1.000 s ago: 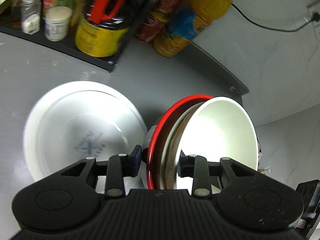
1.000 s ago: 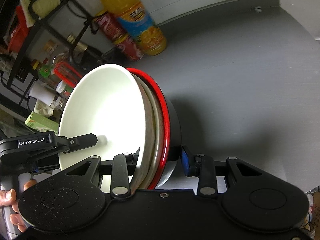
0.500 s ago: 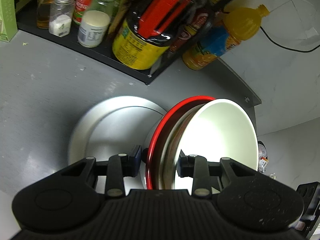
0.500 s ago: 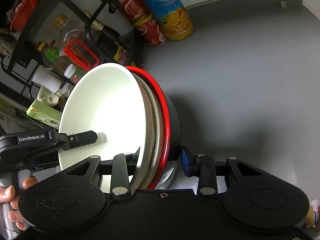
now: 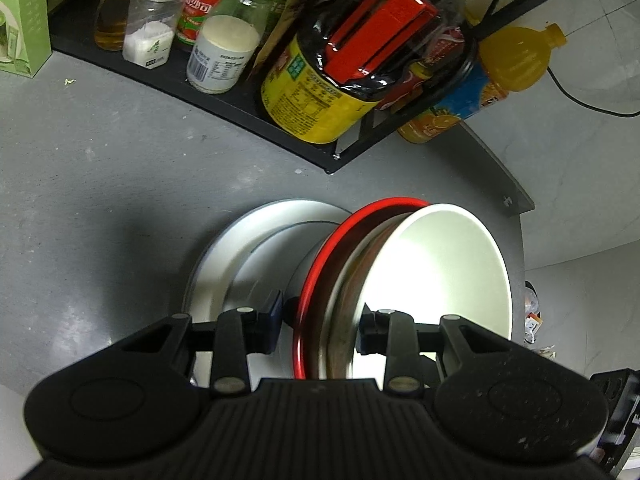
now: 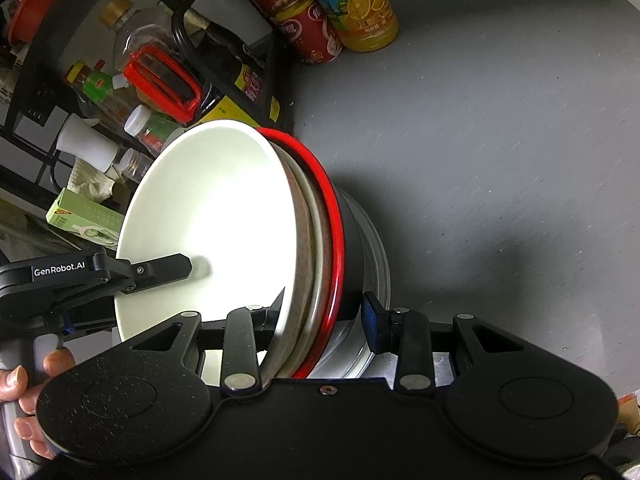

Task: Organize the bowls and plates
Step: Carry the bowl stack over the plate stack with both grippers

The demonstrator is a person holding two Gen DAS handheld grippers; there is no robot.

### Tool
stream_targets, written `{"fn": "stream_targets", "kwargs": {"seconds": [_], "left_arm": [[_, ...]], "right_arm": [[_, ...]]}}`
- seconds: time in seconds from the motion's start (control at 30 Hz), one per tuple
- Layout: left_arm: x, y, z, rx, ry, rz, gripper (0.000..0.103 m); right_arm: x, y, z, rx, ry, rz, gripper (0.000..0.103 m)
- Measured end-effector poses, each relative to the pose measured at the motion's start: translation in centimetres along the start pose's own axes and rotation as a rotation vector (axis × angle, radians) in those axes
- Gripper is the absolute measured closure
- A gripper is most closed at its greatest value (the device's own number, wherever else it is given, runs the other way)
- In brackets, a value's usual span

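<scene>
The stack of bowls (image 5: 400, 280) is my landmark: a white bowl (image 5: 444, 272) nested in a brownish-rimmed one, then a pale one, then a black bowl with a red rim (image 5: 320, 264), all tipped on edge with the white interior facing sideways. My left tongs (image 5: 318, 330) straddle its near rim, one pad beside the red rim, the other inside the white bowl; whether they press the rim I cannot tell. My right tongs (image 6: 322, 316) straddle it from the opposite side, the outer pad visibly clear of the black wall, so they stand partly open. Behind the stack, touching its base, lies a white plate (image 5: 248, 248) flat on the grey desk (image 5: 100, 184). Beyond the stack stand a black rack (image 5: 224, 92) of jars and an orange juice bottle (image 5: 492, 80).
</scene>
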State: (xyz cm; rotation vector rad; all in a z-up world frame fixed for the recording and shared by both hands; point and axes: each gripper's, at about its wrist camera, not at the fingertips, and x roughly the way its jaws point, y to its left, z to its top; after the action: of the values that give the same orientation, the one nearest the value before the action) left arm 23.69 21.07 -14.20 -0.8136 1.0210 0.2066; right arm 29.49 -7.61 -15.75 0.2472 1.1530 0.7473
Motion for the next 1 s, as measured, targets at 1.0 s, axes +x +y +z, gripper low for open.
{"fn": "stream_targets", "kwargs": {"seconds": [1.0], "left_arm": [[-0.8, -1.4, -0.2, 0.194, 0.016, 0.085, 0.033]], "right_arm": [[-1.6, 1.2, 0.0, -0.004, -0.115, -0.076, 0.032]]}}
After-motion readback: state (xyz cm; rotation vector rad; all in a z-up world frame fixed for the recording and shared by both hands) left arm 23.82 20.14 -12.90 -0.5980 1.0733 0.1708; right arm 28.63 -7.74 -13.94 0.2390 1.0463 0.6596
